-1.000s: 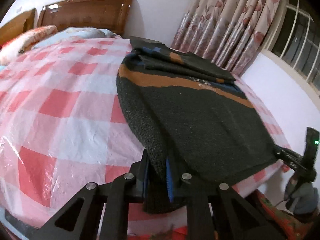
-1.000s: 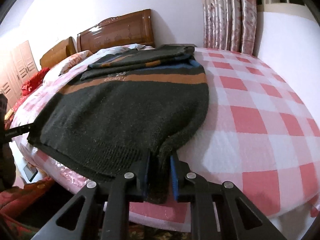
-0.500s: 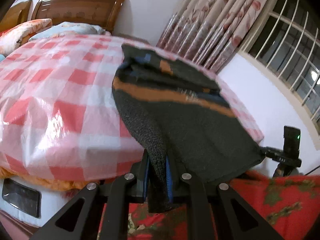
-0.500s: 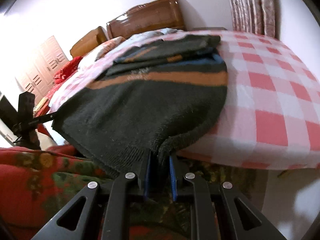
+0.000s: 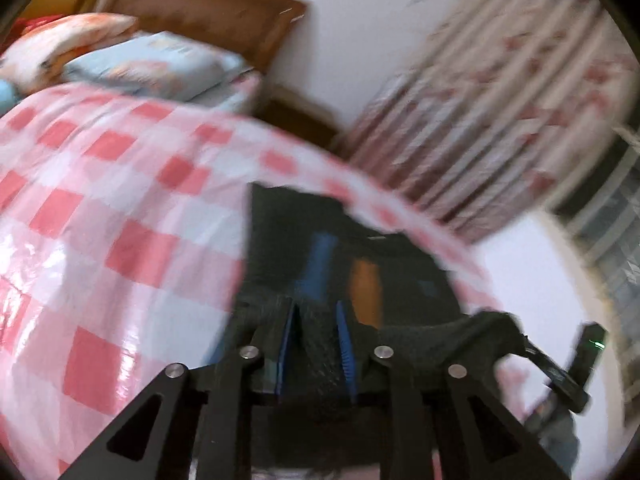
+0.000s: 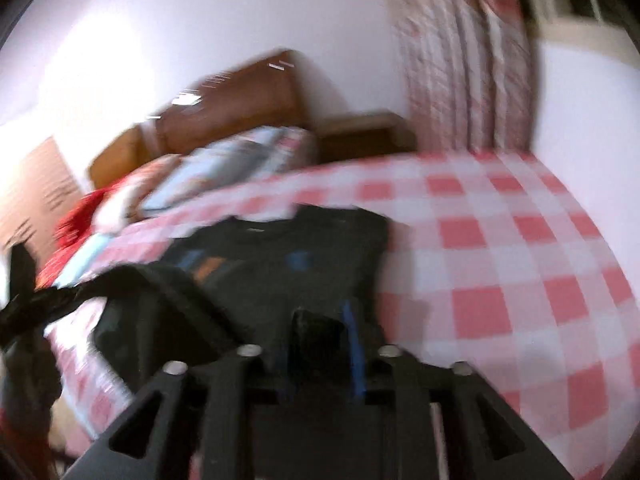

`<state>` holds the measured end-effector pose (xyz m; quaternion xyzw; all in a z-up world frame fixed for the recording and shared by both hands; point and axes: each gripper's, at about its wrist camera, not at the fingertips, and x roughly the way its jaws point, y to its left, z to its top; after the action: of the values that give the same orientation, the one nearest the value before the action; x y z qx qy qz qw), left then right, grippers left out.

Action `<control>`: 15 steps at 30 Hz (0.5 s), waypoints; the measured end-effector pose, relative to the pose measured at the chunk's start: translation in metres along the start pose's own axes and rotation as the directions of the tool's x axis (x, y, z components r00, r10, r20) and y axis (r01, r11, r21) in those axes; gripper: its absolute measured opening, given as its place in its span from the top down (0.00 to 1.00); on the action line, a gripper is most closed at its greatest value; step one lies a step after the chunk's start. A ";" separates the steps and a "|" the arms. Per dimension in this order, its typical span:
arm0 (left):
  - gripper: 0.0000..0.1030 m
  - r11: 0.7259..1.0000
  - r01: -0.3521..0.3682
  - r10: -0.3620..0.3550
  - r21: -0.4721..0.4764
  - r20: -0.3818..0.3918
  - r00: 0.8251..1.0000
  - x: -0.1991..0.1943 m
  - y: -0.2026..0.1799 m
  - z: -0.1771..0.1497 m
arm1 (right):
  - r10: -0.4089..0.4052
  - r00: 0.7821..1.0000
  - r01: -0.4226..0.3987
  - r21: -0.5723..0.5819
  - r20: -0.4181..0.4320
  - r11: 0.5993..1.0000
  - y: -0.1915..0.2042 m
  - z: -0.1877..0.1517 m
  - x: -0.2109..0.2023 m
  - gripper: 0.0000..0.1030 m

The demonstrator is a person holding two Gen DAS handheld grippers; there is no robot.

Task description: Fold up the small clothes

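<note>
Jaws of the left gripper (image 5: 314, 344) are opening, with the dark knit hem of the sweater (image 5: 348, 264) between the blue pads; the cloth fills the gap and appears still pinched. Jaws of the right gripper (image 6: 320, 344) appear to clamp a dark fold of the same sweater (image 6: 288, 256), though blur makes this reading less sure.

Left to right in the left wrist view: the pink-and-white checked bed cover (image 5: 120, 240) fills the left side, with pillows (image 5: 152, 64) and a wooden headboard (image 5: 208, 12) beyond it. The sweater lies right of centre on the cover, its blue and orange stripes running away from the gripper. The hem is lifted and stretched rightward to the right gripper (image 5: 560, 372). A floral curtain (image 5: 500, 112) hangs at far right.

In the right wrist view the left gripper (image 6: 24, 304) sits at the left edge with the taut hem leading from it. The sweater body occupies the centre, the bare checked cover the right.

Judged step: the lower hem is being carried over the upper body for a cross fold.

Risks:
- An early release on the left side would drop that corner short and skew the fold.
- The cover looks glossy; a dragged sweater body may slide instead of staying flat.
- Uneven hand height would leave the hem slanted.
- Heavy blur indicates fast travel, which could bunch the thick knit.
</note>
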<state>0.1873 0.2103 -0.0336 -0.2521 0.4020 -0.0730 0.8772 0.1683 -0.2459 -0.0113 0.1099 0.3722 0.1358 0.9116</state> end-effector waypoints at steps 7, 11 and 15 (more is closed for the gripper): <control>0.77 0.991 -0.131 0.125 0.040 0.114 0.986 -0.034 0.025 -0.031 | -0.038 0.998 0.041 -0.059 0.047 0.997 -0.018 -0.036 -0.024 0.00; 0.76 0.975 -0.143 0.130 0.168 0.086 0.988 -0.029 0.016 -0.033 | -0.058 0.998 0.062 -0.141 0.034 0.988 -0.016 -0.035 -0.020 0.00; 0.74 0.959 -0.114 0.112 0.258 0.024 0.993 -0.004 -0.004 -0.031 | -0.042 0.999 0.038 -0.154 -0.019 0.987 -0.017 -0.026 0.010 0.00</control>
<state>0.1621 0.1967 -0.0459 -0.1123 0.3986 -0.0736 0.9073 0.1596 -0.2559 -0.0412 0.0303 0.3729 0.1470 0.9156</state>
